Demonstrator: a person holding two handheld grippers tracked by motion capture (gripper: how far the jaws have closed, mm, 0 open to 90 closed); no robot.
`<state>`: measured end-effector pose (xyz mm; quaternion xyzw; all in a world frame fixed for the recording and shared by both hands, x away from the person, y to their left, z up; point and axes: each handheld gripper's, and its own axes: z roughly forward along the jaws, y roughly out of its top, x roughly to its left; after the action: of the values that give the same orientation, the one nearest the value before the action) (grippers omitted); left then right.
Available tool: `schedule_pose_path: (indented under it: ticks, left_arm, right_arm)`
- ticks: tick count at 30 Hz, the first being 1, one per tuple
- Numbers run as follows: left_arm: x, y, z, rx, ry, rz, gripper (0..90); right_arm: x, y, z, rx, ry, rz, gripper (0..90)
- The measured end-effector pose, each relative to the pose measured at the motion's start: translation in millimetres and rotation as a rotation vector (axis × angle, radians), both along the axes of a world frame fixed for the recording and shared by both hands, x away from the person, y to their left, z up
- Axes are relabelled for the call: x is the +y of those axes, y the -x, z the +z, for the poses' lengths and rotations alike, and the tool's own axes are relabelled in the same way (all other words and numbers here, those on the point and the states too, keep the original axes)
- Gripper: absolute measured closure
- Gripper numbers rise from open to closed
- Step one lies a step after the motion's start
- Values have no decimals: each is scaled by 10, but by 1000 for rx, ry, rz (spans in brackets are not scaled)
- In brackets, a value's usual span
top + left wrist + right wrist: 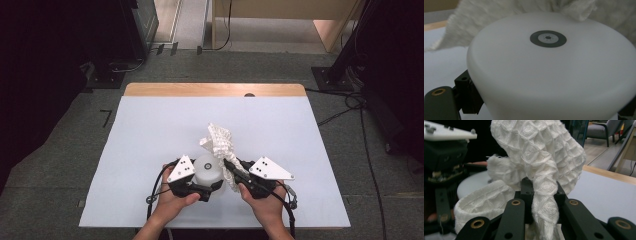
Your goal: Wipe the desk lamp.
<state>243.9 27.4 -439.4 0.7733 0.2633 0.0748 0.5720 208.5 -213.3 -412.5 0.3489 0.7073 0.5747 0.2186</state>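
Observation:
A white round container [206,165] with a grey ring mark on its upturned face sits between the jaws of my left gripper [209,176], just above the table's near middle. In the left gripper view the container [549,75] spans the gap between the two black jaws of the left gripper [546,102], which is shut on it. My right gripper [231,166] is shut on a white waffle-weave cloth [220,137] that stands up beside the container. Seen from the right gripper [541,192], the cloth [544,152] rises from the pinched jaws and partly drapes over the container [474,183].
A white sheet [150,130] covers the table, with a wooden strip [200,90] along the far edge. Dark equipment stands [107,75] and cables [350,107] are on the floor around it. Wooden furniture [330,30] stands beyond.

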Motion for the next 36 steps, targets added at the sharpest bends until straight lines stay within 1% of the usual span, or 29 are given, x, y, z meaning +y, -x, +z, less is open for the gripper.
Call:
schedule_pose_path:
  ticks: [1,3,5,8,10,12,14,16,18,20,24,25,27,29,31,33,36]
  left_arm:
    - [40,-17,16,12,25,0,83]
    - [121,-44,55,16,56,6,83]
    - [202,-70,95,16,82,14,83]
    - [322,-115,140,32,137,41,83]
    - [403,-134,164,35,157,66,84]
    - [449,-147,174,35,167,78,84]
    - [469,-155,176,33,168,74,84]
    - [457,-162,164,36,156,58,84]
    - [405,-160,139,47,137,44,84]
    - [332,-148,105,49,112,28,84]
    - [183,-117,44,63,84,-23,84]
    - [152,-109,33,63,72,-38,84]
    - [102,-91,14,67,65,-52,84]
    - [92,-86,16,66,66,-58,84]
    - [119,-91,33,71,80,-51,84]
    - [170,-106,55,72,102,-41,84]
    - [258,-119,103,65,122,-7,84]
  right_arm:
    - [17,1,-11,4,8,13,781]
    - [69,-4,-45,8,32,31,782]
    - [111,-22,-93,33,49,49,782]
    - [161,-38,-178,58,67,73,782]
    - [213,-41,-227,76,86,93,782]
    - [270,-44,-264,99,103,115,782]
    - [308,-50,-288,109,113,122,782]
    - [305,-53,-282,113,106,121,782]
    - [273,-59,-256,104,92,111,782]
    - [234,-52,-213,94,77,100,782]
    - [125,-39,-128,52,52,65,782]
    - [96,-33,-105,48,45,57,782]
    - [51,-29,-68,30,34,43,782]
    - [28,-26,-39,17,32,38,782]
    - [30,-34,-40,17,35,46,782]
    - [55,-49,-75,33,45,57,782]
    - [132,-65,-169,71,71,80,782]
